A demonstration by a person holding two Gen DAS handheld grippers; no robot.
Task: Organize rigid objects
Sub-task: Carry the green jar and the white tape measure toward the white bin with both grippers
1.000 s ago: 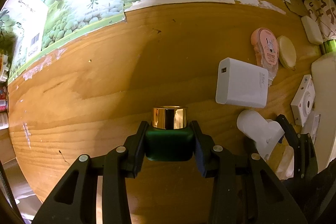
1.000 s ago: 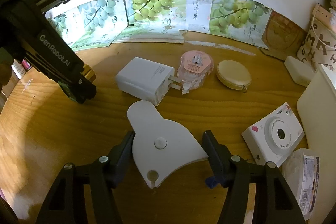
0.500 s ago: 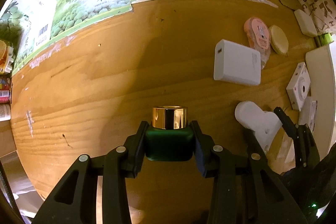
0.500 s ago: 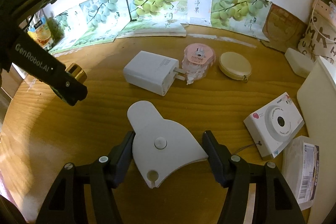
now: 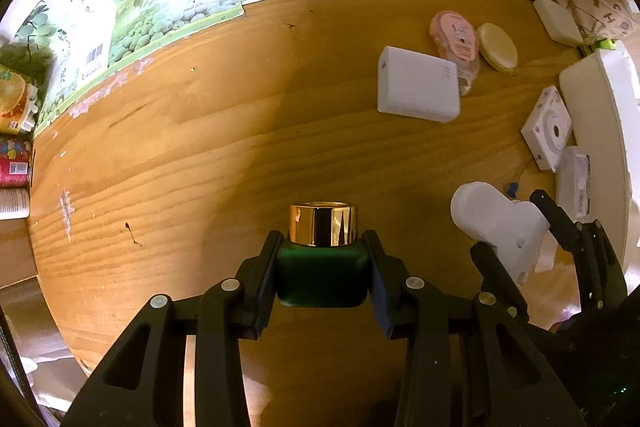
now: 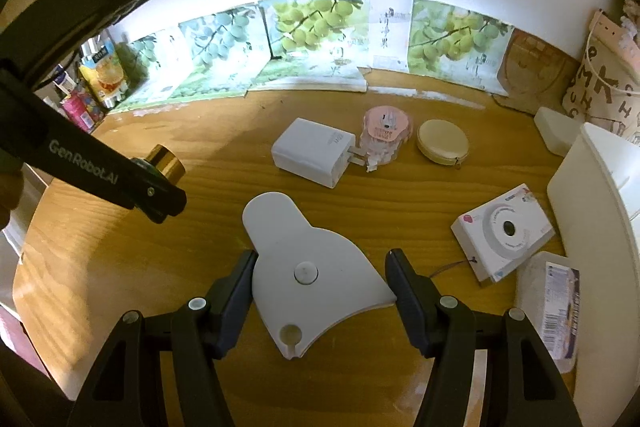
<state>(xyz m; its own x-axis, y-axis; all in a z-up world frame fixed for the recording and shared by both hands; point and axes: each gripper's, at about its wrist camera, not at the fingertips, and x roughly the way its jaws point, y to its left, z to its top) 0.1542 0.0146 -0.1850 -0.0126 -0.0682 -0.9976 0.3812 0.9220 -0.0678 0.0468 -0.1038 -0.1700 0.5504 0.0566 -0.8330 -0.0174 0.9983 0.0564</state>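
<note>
Both tools loaded. My left gripper (image 5: pixel 322 267) is clamped on the green jar (image 5: pixel 322 277), pads on its two flat sides, gold cap (image 5: pixel 323 225) pointing forward, away from the fingers; jar axis runs along the fingers. It hangs over bare wood toward the tabletop's (image 5: pixel 200 147) left edge.

My right gripper (image 6: pixel 320 287) is clamped on the white flat piece (image 6: pixel 308 267); its narrow rounded end points forward, long axis along the fingers, broad end between the pads.

The white tray (image 6: pixel 592 211) stands at the right edge. I judge the right gripper nearer to it, so that piece likely goes first.

Loose near the back edge: charger (image 6: pixel 312 157), pink tape roll (image 6: pixel 384 135), yellow round case (image 6: pixel 442 147); toy camera (image 6: pixel 504 231) beside the tray.

Writing: "GenRobot.AI" on the left tool's arm. Chinese characters on the grape cartons (image 6: pixel 320 39), not legible to me.
</note>
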